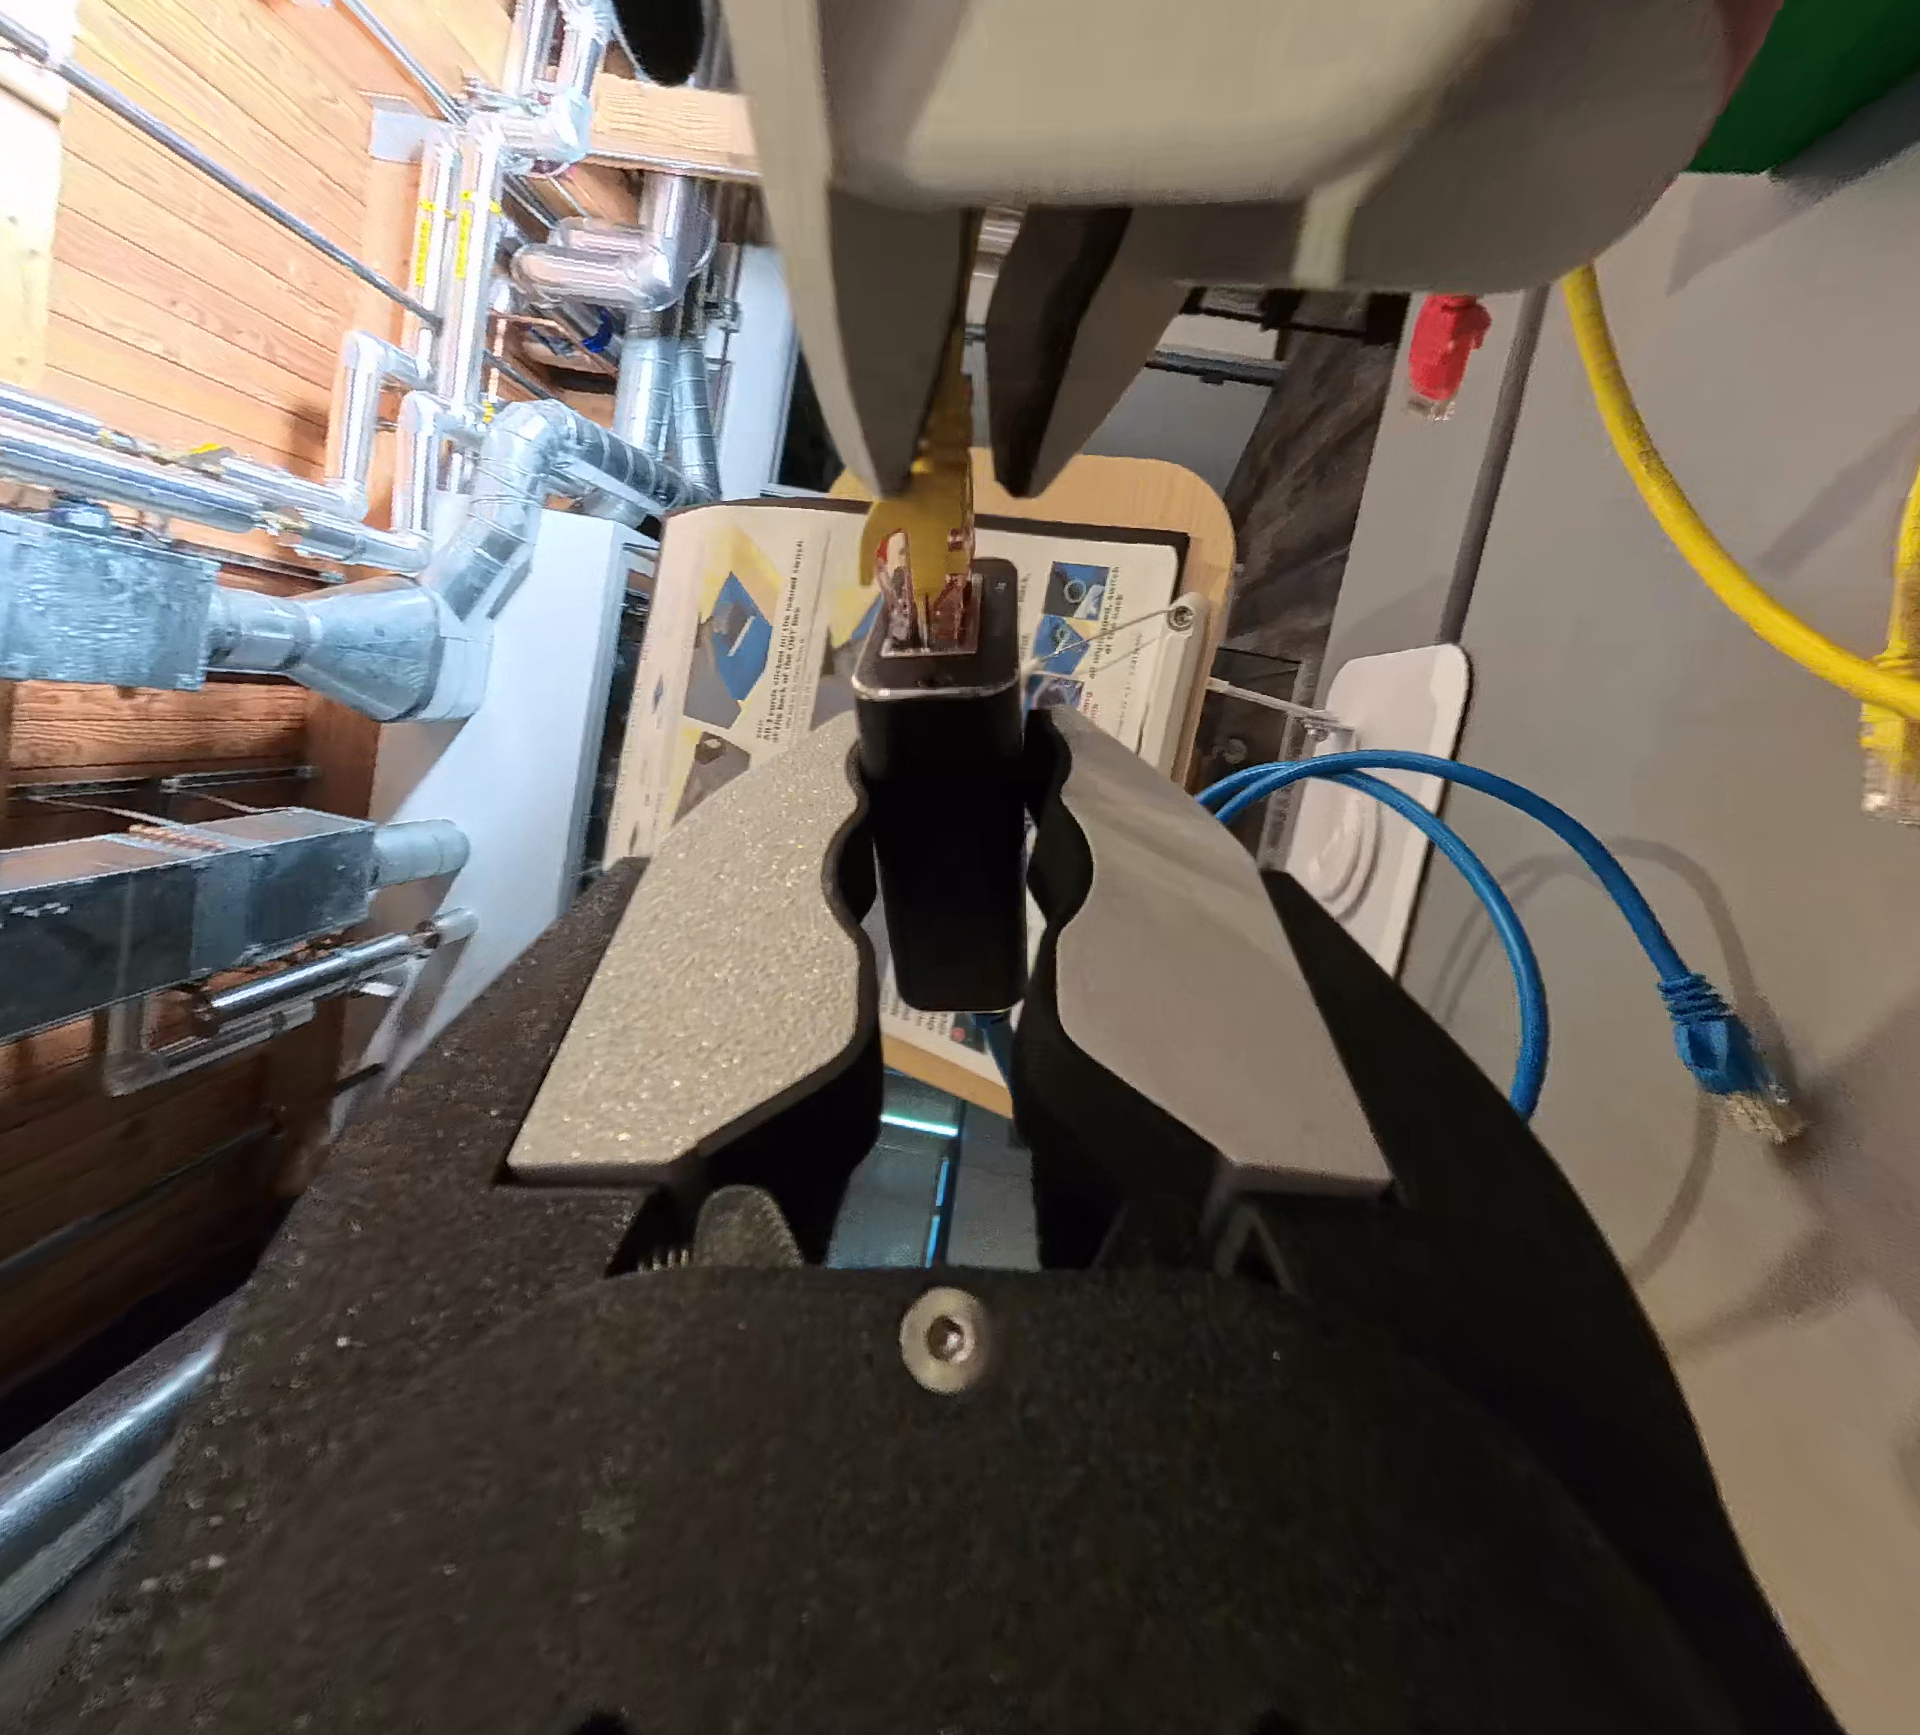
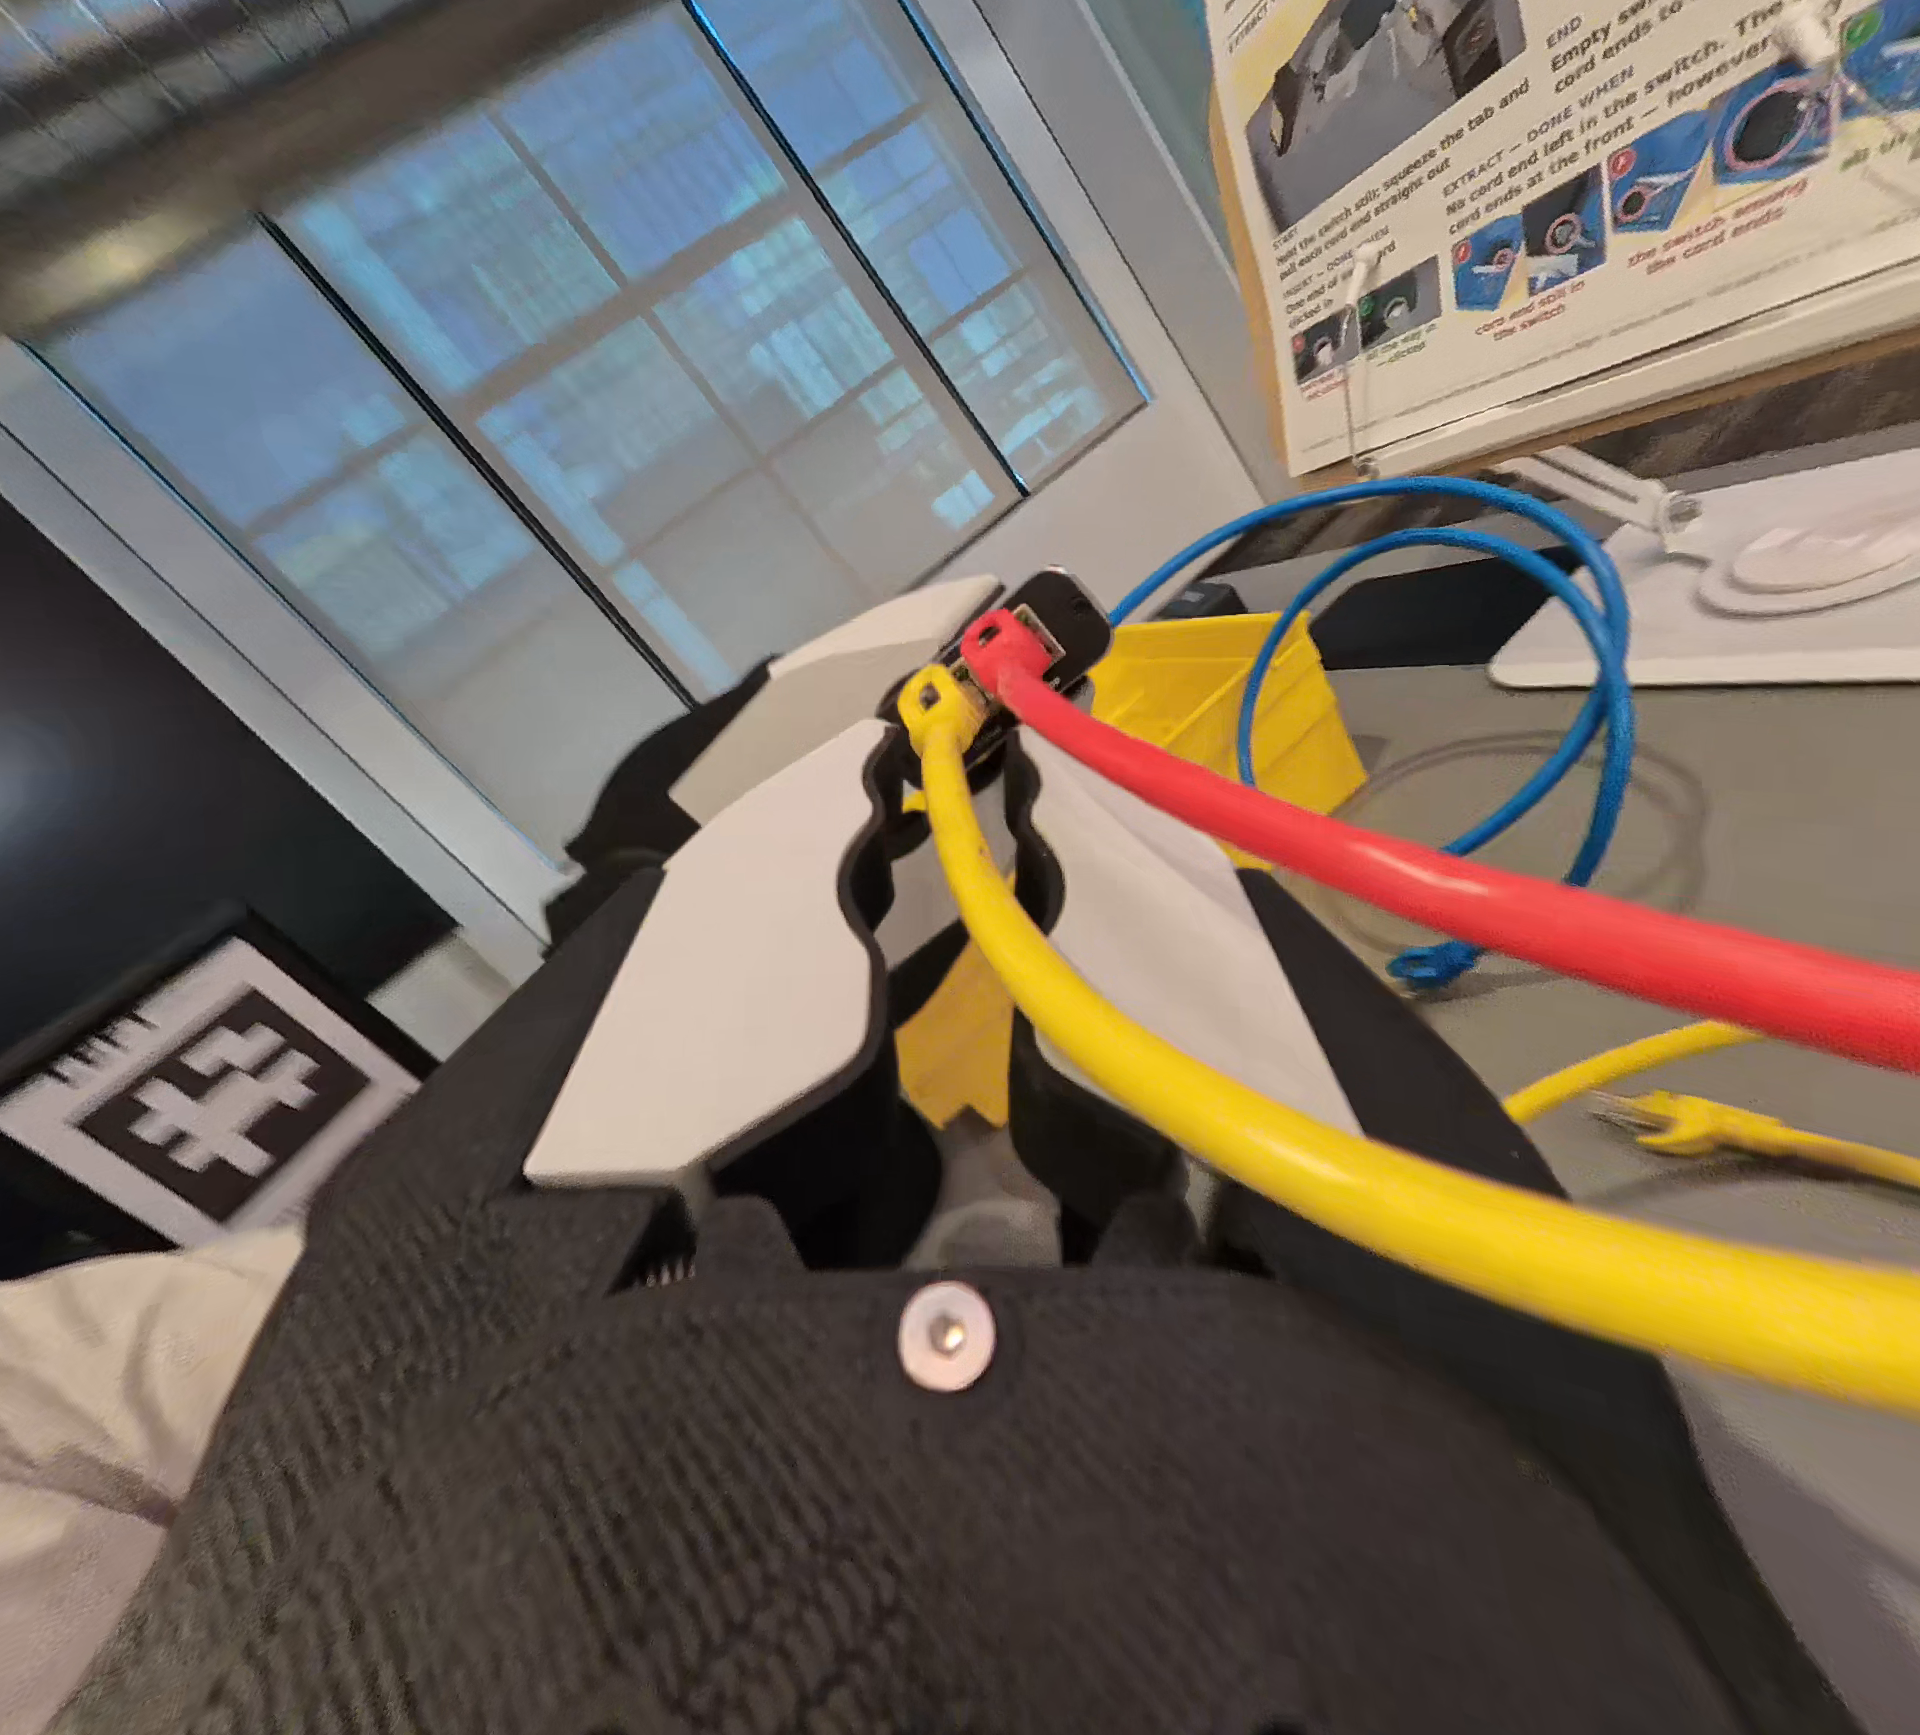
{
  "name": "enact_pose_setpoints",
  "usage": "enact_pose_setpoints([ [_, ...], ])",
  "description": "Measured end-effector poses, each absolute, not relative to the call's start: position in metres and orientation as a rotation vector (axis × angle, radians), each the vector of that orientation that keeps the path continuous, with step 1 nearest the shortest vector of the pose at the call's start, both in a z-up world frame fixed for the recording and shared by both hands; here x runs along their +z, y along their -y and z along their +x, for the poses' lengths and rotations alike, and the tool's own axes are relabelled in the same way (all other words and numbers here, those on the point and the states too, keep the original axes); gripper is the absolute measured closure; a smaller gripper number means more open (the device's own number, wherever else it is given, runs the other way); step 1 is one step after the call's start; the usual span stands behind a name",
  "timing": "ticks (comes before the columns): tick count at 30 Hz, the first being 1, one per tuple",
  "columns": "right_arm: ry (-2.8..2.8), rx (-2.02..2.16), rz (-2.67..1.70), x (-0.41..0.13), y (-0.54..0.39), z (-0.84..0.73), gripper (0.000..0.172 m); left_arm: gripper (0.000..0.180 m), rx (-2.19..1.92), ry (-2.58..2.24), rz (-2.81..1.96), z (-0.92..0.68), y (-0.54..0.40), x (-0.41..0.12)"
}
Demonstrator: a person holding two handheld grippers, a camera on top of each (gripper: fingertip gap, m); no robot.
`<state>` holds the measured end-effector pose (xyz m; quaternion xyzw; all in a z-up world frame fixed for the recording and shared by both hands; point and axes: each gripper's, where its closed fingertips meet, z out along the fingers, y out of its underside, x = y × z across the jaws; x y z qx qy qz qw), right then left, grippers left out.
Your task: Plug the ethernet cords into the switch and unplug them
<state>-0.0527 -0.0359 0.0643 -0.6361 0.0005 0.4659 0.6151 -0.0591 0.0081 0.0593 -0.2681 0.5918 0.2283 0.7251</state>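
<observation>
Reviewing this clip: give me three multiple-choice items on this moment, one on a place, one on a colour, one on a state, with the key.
1. Where is the small black box-shaped switch?
A. between the left gripper's fingers
B. on the grey table
C. in the yellow bin

2. Which cord colours sit in the switch's ports?
A. blue and red
B. yellow and red
C. yellow and blue

3. The blue ethernet cord's plug is:
A. plugged in
B. gripped
C. lying loose on the grey table

Key: A, both fingers flank it; B, yellow plug and red plug enter it; C, its end rests free.

3 cords (image 2: 1351, 864), perhaps 1 switch (image 2: 1070, 620)
</observation>
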Motion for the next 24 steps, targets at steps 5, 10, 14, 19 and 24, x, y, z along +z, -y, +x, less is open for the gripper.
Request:
enact_pose_setpoints([
  [5, 0.115, 0.967, -1.437, 0.072, 0.042, -0.060, 0.153, 0.155, 0.441, -1.319, -0.623, -0.060, -0.005, 0.062],
  [10, 0.155, 0.824, -1.391, 0.075, 0.041, -0.059, 0.157, 0.155, 0.405, -1.302, -0.641, -0.061, -0.002, 0.064],
  [14, 0.193, 0.594, -1.383, 0.075, 0.040, -0.057, 0.157, 0.155, 0.376, -1.300, -0.669, -0.060, -0.001, 0.062],
  [19, 0.243, 0.510, -1.393, 0.077, 0.040, -0.063, 0.151, 0.155, 0.310, -1.284, -0.715, -0.063, -0.001, 0.063],
  [24, 0.239, 0.493, -1.386, 0.079, 0.039, -0.065, 0.148, 0.155, 0.272, -1.280, -0.739, -0.064, -0.001, 0.062],
])
